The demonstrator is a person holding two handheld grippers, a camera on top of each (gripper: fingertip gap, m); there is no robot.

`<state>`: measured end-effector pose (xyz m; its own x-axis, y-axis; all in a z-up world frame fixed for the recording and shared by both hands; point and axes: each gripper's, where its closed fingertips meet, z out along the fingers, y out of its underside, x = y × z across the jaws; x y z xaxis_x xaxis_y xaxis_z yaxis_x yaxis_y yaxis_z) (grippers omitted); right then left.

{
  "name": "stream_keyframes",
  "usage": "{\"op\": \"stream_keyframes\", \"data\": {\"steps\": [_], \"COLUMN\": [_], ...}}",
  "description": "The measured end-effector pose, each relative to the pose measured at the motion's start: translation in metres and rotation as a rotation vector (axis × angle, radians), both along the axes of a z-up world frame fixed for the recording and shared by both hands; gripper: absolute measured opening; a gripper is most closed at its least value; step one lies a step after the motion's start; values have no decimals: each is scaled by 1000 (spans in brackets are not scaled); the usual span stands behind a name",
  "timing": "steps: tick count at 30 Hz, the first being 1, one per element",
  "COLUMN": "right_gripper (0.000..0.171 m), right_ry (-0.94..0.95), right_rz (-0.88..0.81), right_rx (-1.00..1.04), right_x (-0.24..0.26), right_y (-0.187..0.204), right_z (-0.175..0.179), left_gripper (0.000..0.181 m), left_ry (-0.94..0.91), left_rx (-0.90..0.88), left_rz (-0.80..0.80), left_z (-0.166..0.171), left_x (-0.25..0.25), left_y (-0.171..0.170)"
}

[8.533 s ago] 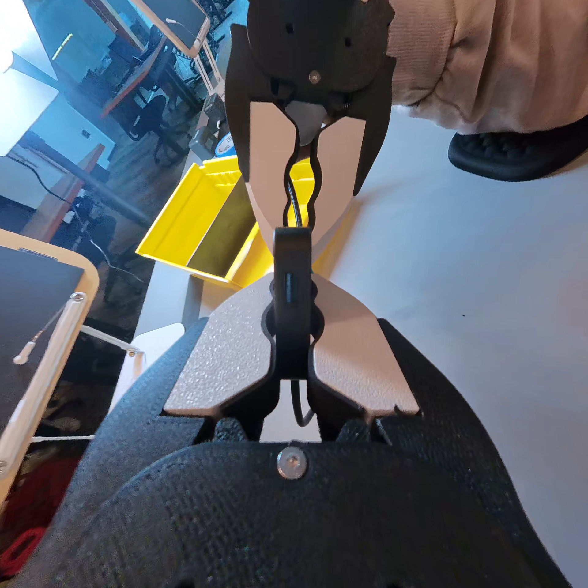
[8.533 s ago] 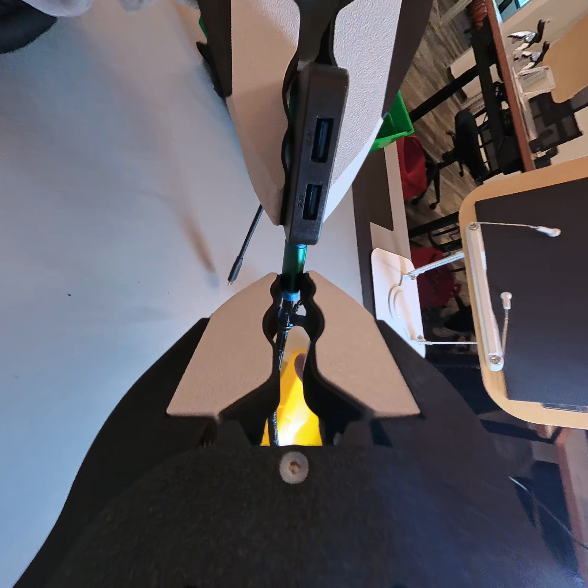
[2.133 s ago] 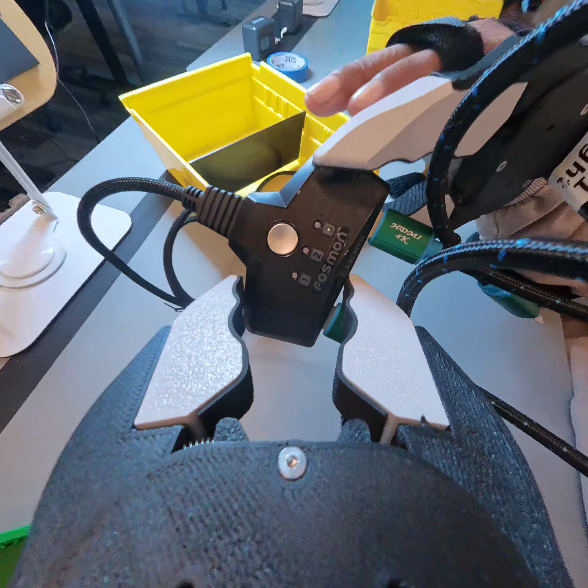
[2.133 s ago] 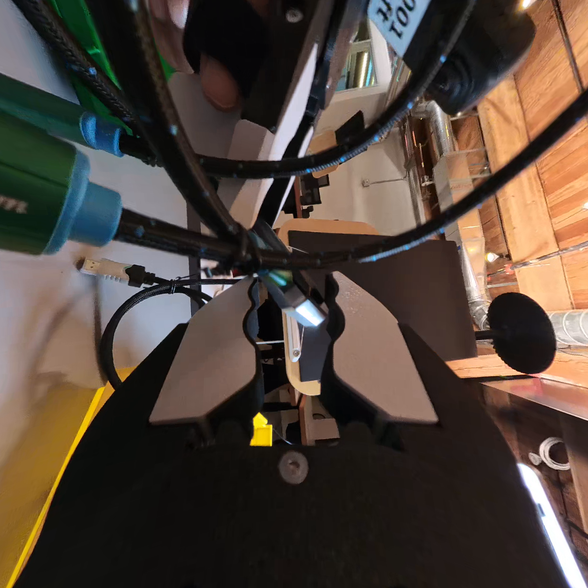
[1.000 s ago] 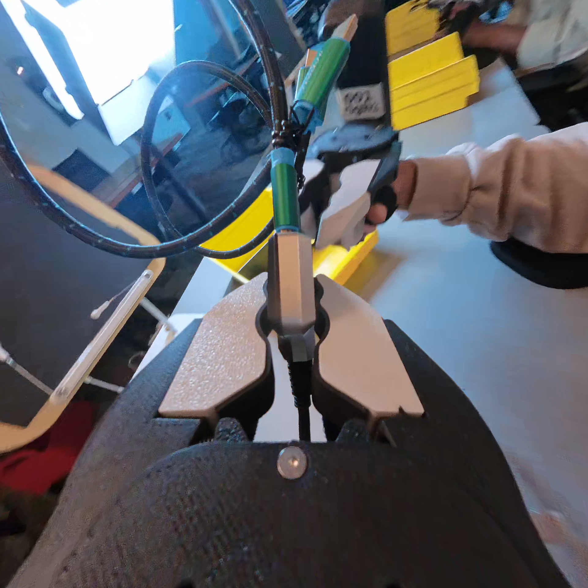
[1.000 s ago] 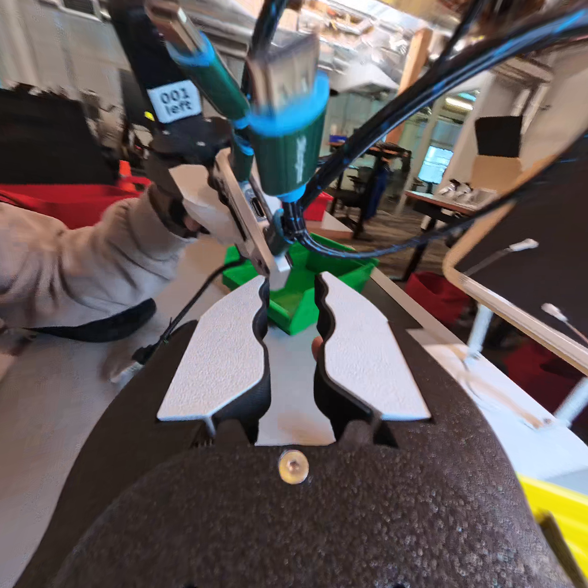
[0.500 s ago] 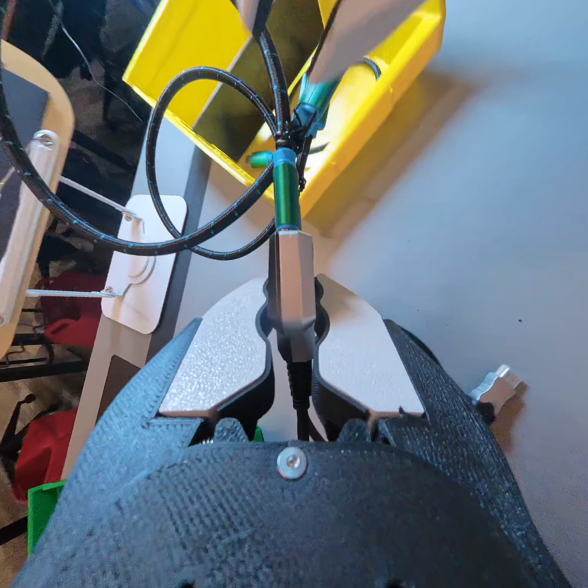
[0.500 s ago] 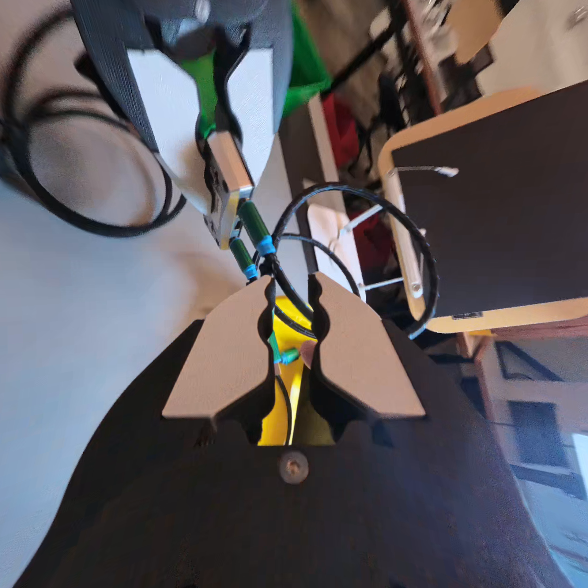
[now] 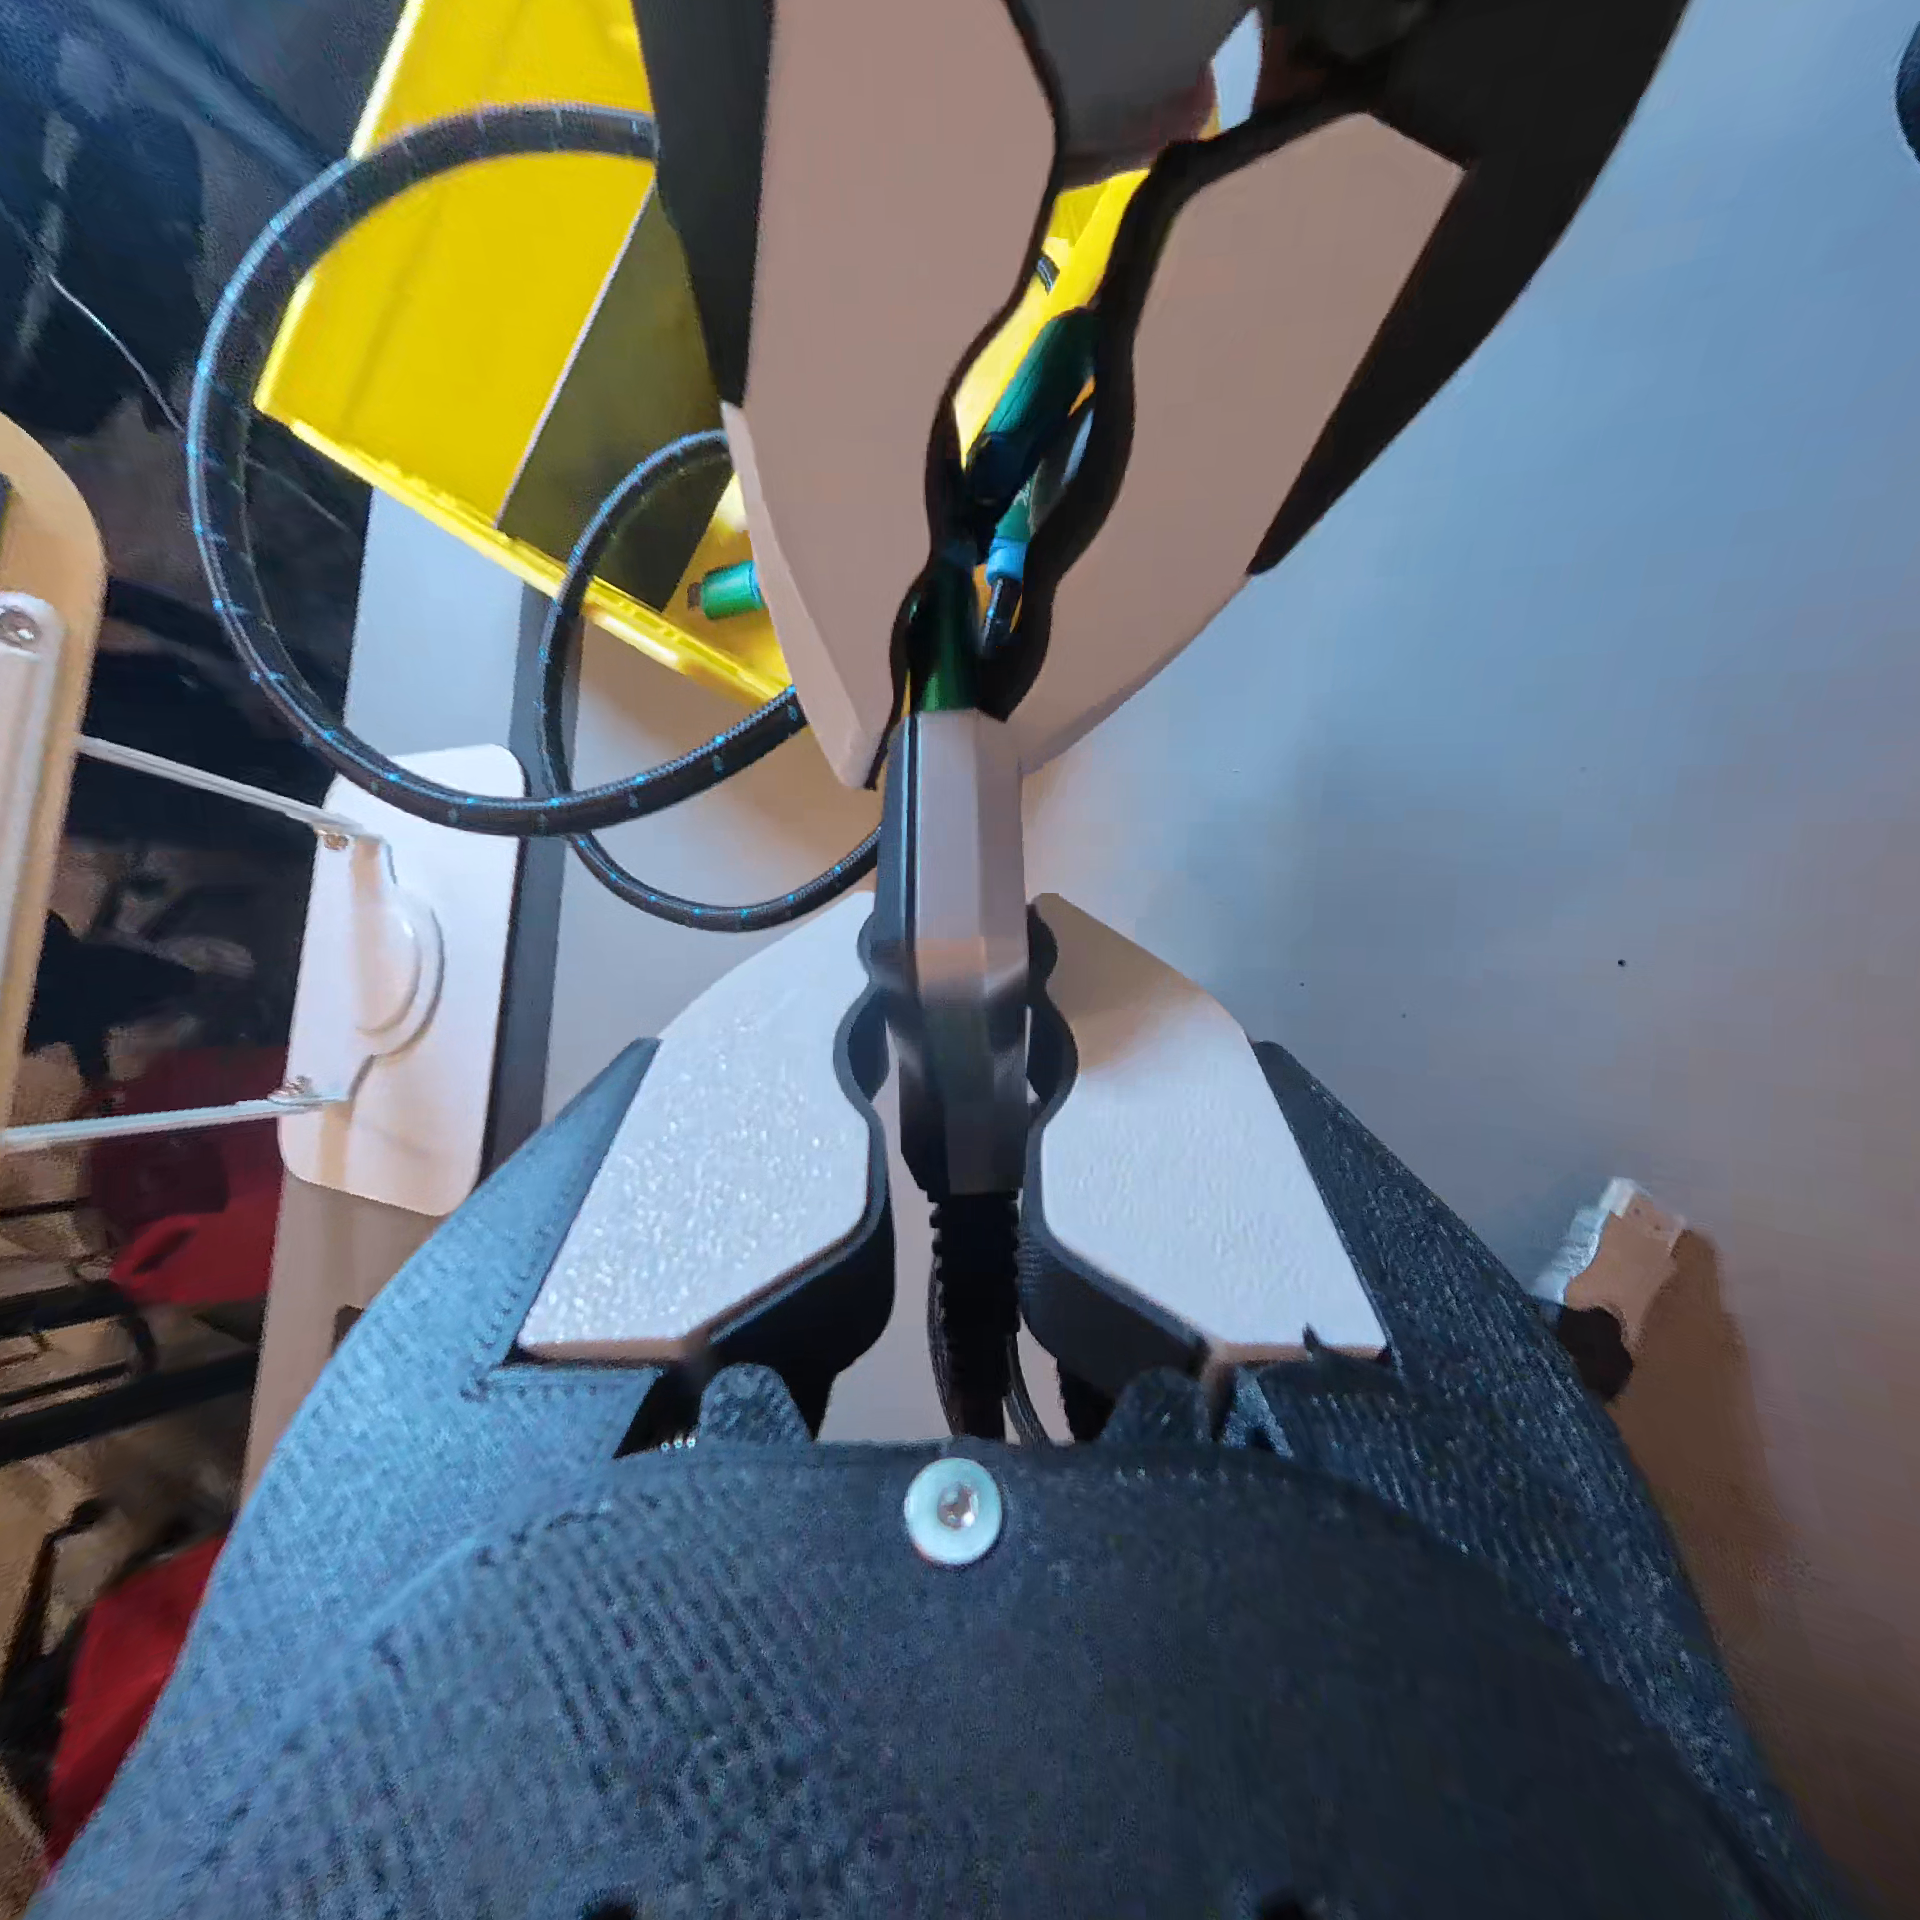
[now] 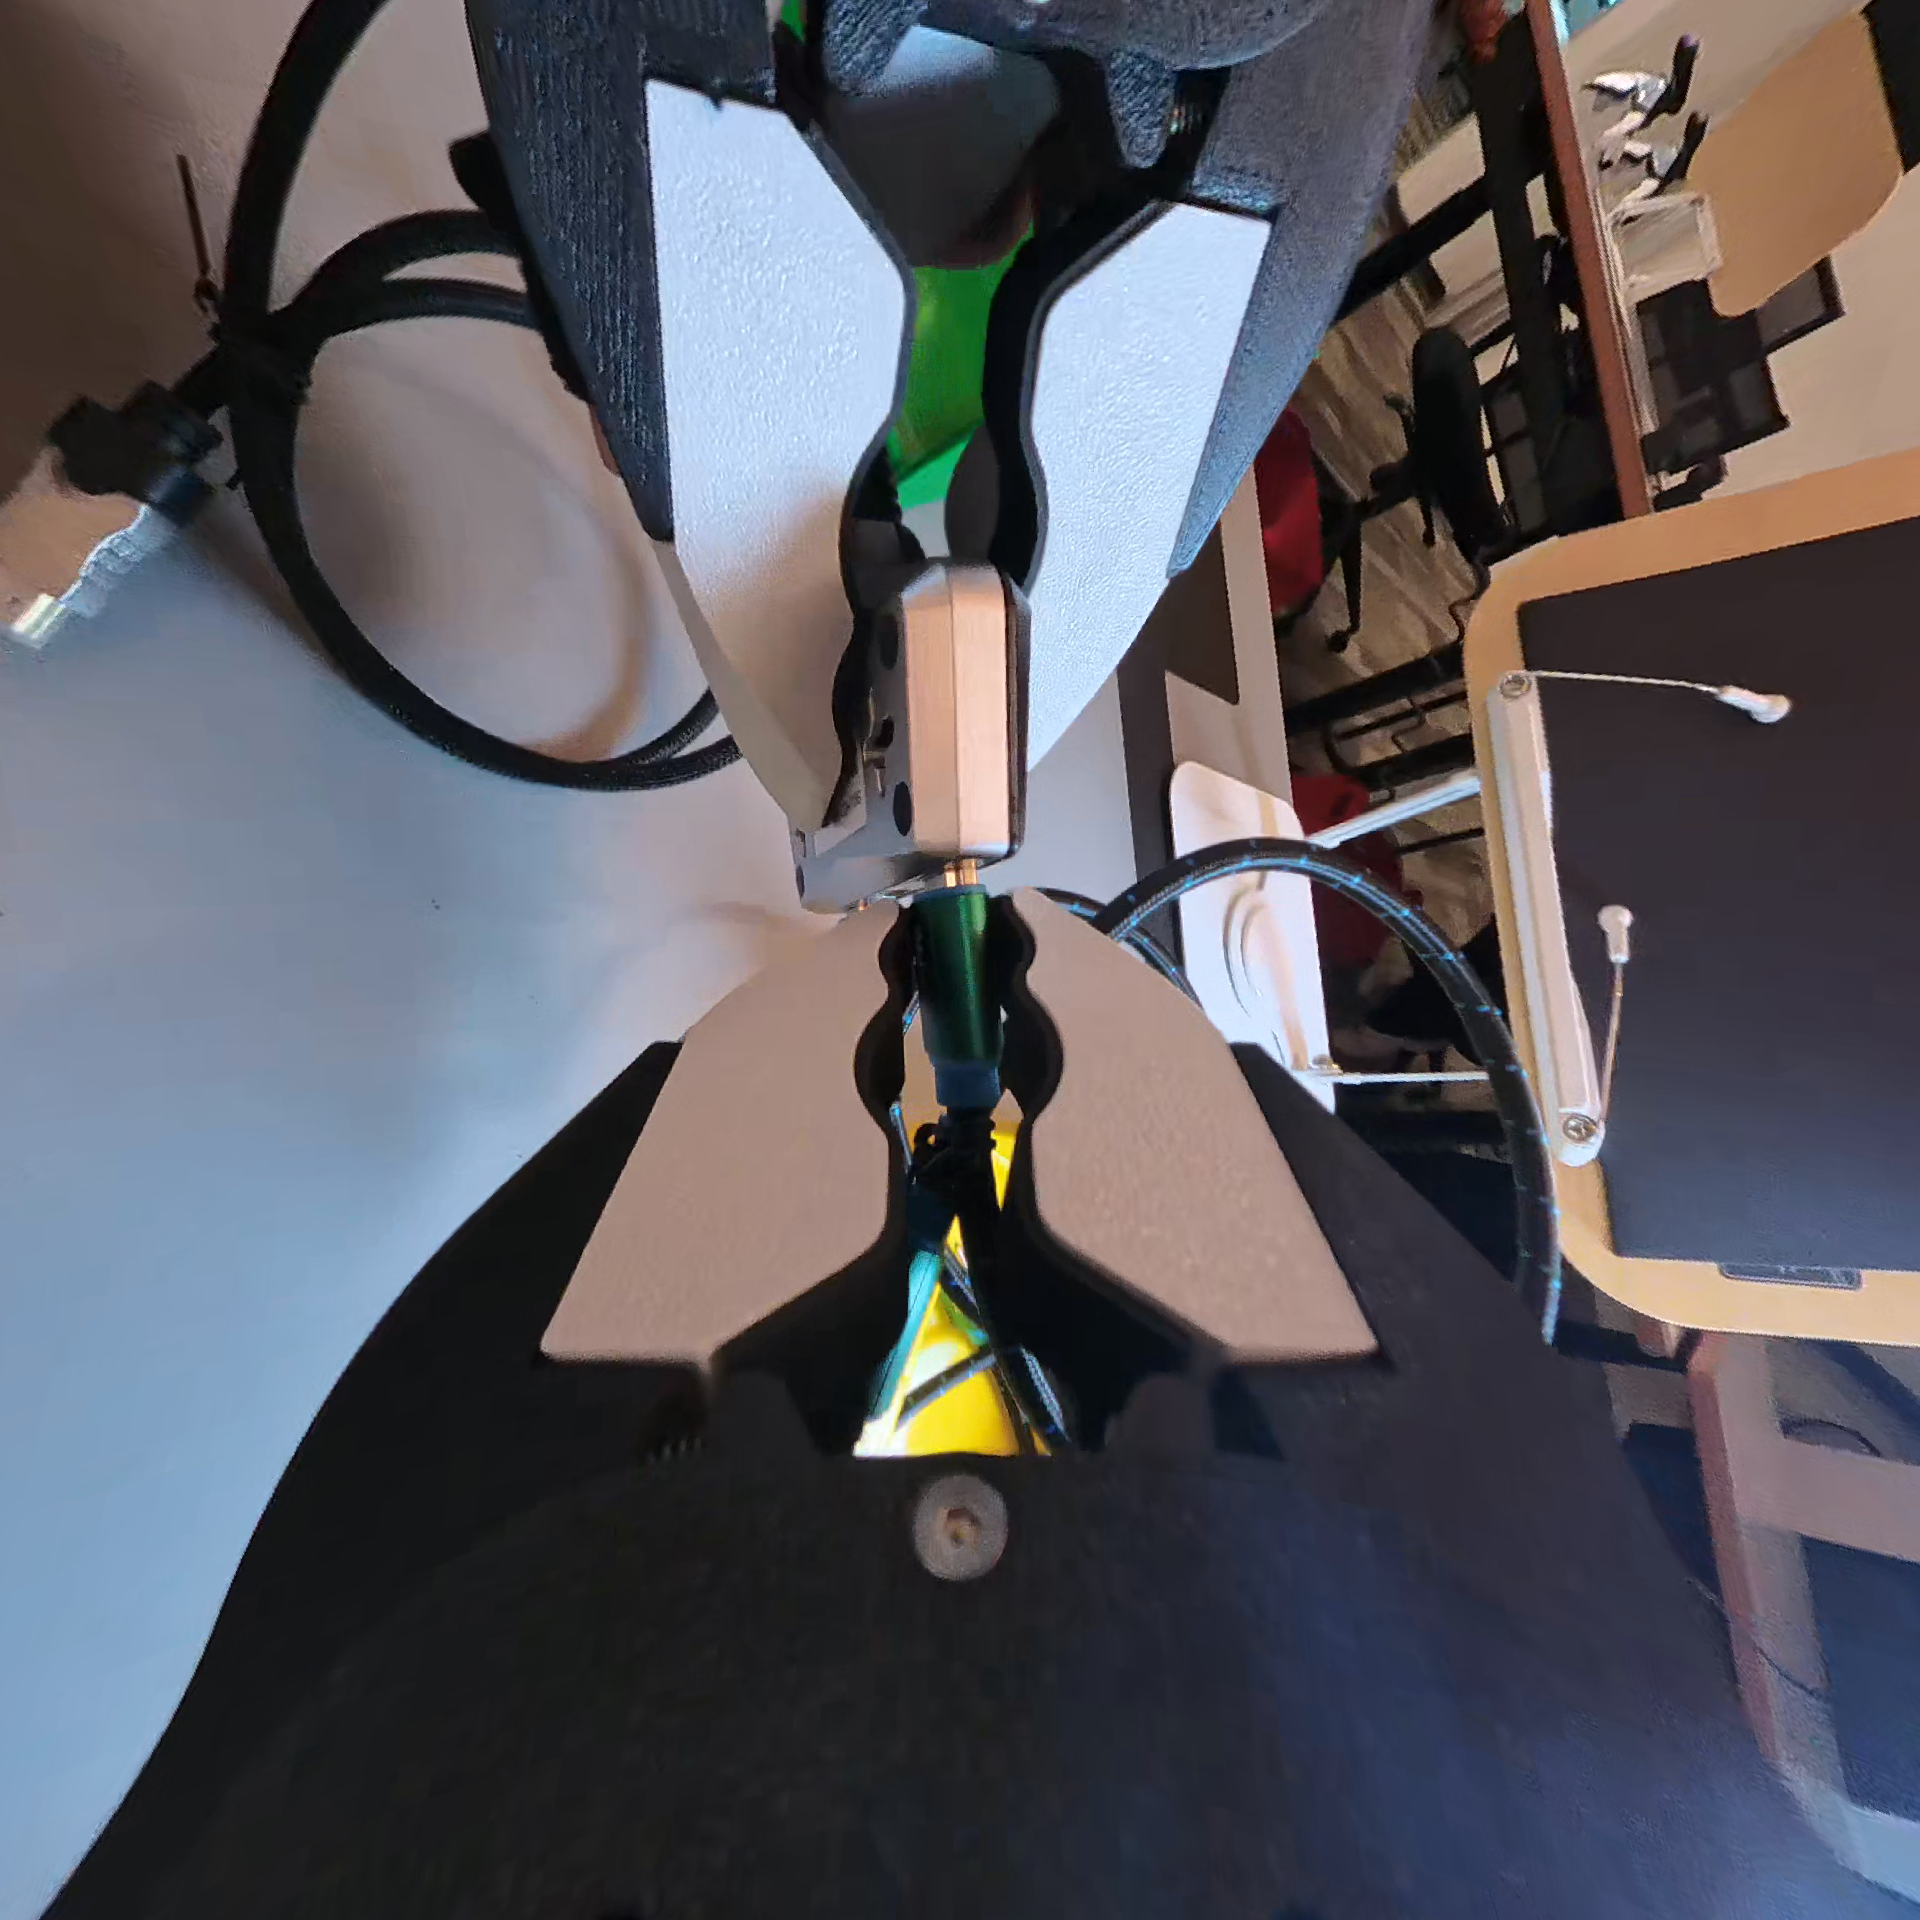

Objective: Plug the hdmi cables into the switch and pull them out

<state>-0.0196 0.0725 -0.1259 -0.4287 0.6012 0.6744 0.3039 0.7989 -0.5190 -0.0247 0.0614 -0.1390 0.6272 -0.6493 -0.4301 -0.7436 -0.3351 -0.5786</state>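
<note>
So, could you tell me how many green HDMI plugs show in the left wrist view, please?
3: a plug seated in the switch, a second plug showing through the right gripper, a third plug in the yellow bin. More may be hidden.

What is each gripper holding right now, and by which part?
Left gripper clamps the switch by its cable end. Right gripper pinches the green HDMI plug by its shell, at the switch's port.

Your two wrist cams face each other at close range, each looking along its own fingers (image 9: 748, 1164) (image 10: 1174, 1174). Both share the switch (image 9: 951, 966) (image 10: 961, 717) between the fingertips, with the worktop (image 9: 1507, 779) (image 10: 260, 935) behind.
</note>
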Motion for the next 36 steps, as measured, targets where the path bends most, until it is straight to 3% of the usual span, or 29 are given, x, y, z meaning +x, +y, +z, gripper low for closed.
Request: {"op": "stream_keyframes", "data": {"steps": [4,12,22,36], "right_gripper": [14,13,17,12], "right_ry": [7,-7,-13,-16], "right_rz": [31,48,-4,18], "right_rx": [-27,-28,-22,4], "right_x": [0,-1,0,3], "right_y": [-7,-11,-7,-16], "right_z": [1,-3,0,7], "left_gripper": [21,24,22,21], "left_ry": [-145,1,103,63], "left_rx": [52,42,-1,72], "left_rz": [-44,-78,-4,-58], "left_z": [19,8,-7,12], "left_x": [18,10,-4,12], "left_y": [0,-6,0,-4]}}
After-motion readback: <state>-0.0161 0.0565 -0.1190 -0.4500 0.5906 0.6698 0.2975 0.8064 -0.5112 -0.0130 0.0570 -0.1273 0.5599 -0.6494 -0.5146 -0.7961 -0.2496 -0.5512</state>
